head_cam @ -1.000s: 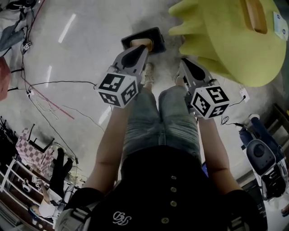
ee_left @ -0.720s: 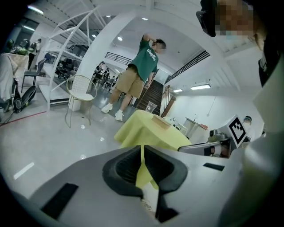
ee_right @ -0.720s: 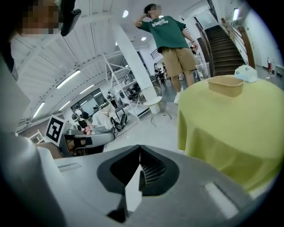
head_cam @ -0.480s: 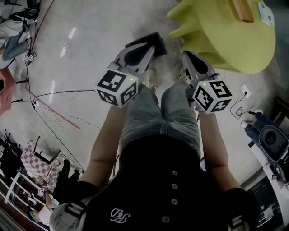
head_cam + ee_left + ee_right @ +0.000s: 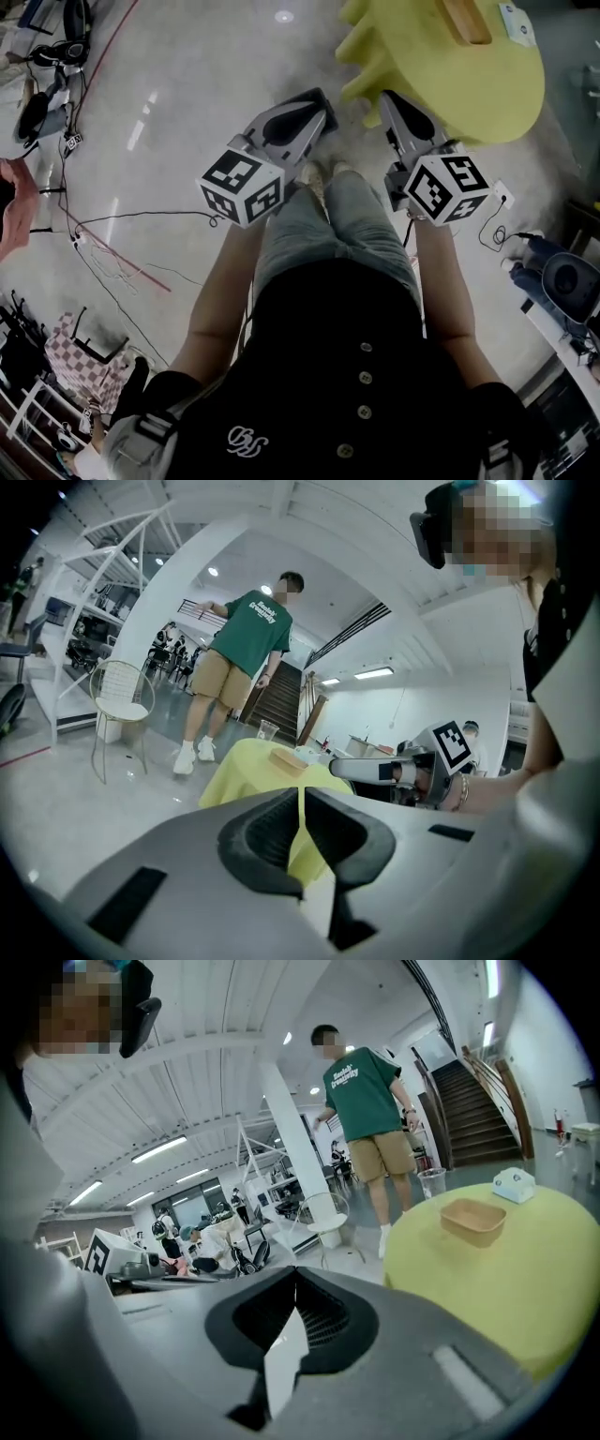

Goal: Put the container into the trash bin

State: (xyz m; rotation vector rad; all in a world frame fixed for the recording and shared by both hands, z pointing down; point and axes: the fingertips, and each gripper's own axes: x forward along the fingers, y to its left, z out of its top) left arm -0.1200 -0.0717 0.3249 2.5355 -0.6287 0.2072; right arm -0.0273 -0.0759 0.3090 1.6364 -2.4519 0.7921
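Observation:
The container is a shallow brown bowl (image 5: 473,1221) standing on a round table with a yellow cloth (image 5: 525,1288); it also shows as the bowl (image 5: 286,758) in the left gripper view and the bowl (image 5: 466,19) at the top of the head view. My left gripper (image 5: 314,105) and right gripper (image 5: 387,98) are held side by side above the floor, short of the table, both shut with nothing between the jaws. A dark trash bin (image 5: 328,111) on the floor peeks out from behind the left gripper, mostly hidden.
A person in a green T-shirt (image 5: 239,658) stands beyond the table beside a white wire chair (image 5: 122,700). A clear cup (image 5: 431,1183) and a small pale box (image 5: 514,1185) share the tabletop. Cables (image 5: 112,234) trail over the floor at the left.
Both grippers have risen and now sit nearer the table's edge in the head view. The bin, open to view a second ago, has slipped behind the left gripper.

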